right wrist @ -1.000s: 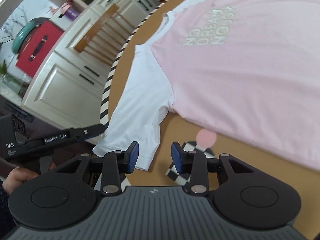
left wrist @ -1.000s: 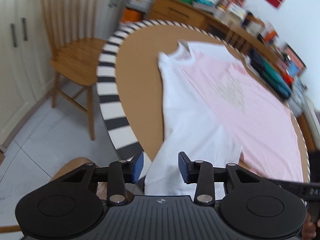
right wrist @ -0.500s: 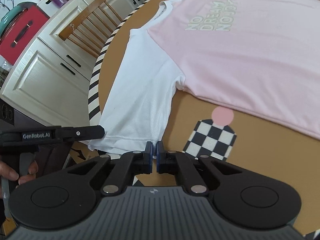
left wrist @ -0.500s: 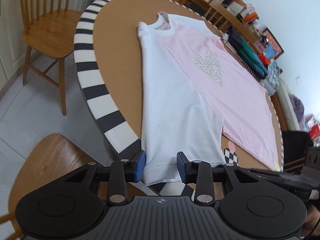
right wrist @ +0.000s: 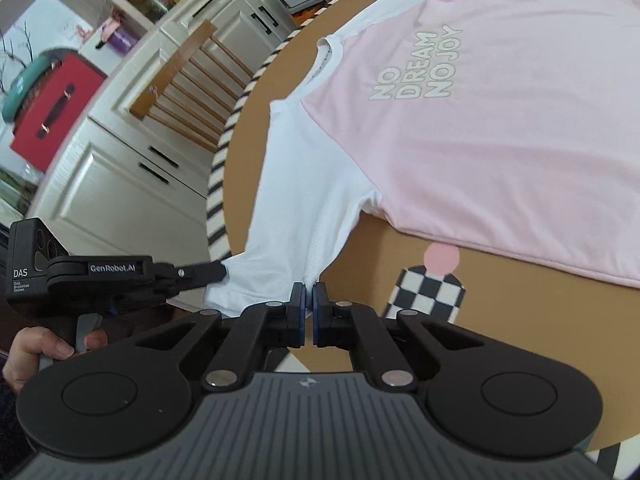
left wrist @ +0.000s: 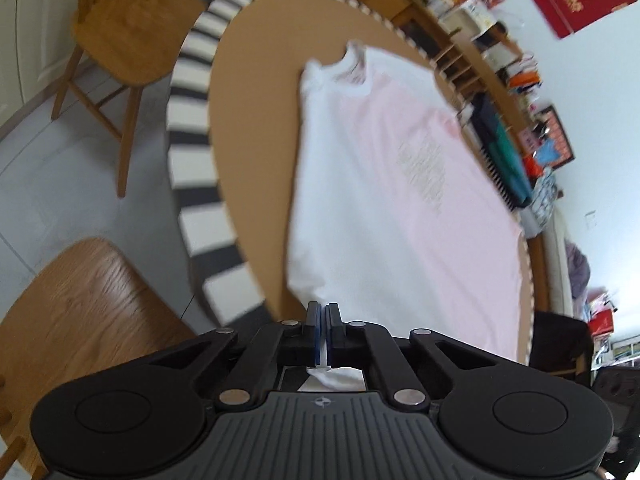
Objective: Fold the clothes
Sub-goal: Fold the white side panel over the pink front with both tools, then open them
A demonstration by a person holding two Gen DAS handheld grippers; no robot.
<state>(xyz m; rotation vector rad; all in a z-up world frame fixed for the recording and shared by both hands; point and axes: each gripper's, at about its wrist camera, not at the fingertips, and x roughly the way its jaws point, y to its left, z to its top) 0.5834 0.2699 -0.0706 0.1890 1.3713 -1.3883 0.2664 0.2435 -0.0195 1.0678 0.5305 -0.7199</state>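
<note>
A pink T-shirt with white sleeves (right wrist: 500, 152) lies flat on the round brown table (right wrist: 400, 256), print "NO DREAM NO JOY" facing up. Its near white sleeve (right wrist: 308, 208) reaches the table's edge. My left gripper (left wrist: 323, 312) is shut on the sleeve's hem, with white cloth showing behind the fingers. It also shows in the right wrist view (right wrist: 220, 270), pinching the sleeve's left corner. My right gripper (right wrist: 308, 292) is shut on the sleeve's hem at its right corner. The shirt (left wrist: 400, 200) is blurred in the left wrist view.
The table has a black-and-white striped rim (left wrist: 192, 136) and a checkered patch (right wrist: 424, 296). Wooden chairs stand beside it (left wrist: 120, 36) (left wrist: 72, 312). Folded dark clothes (left wrist: 500, 148) lie at the far edge. White cabinets (right wrist: 120, 184) stand to the left.
My left gripper has closed on the sleeve hem and lifted it. My right gripper, which closed half a second ago, stays shut on the hem.
</note>
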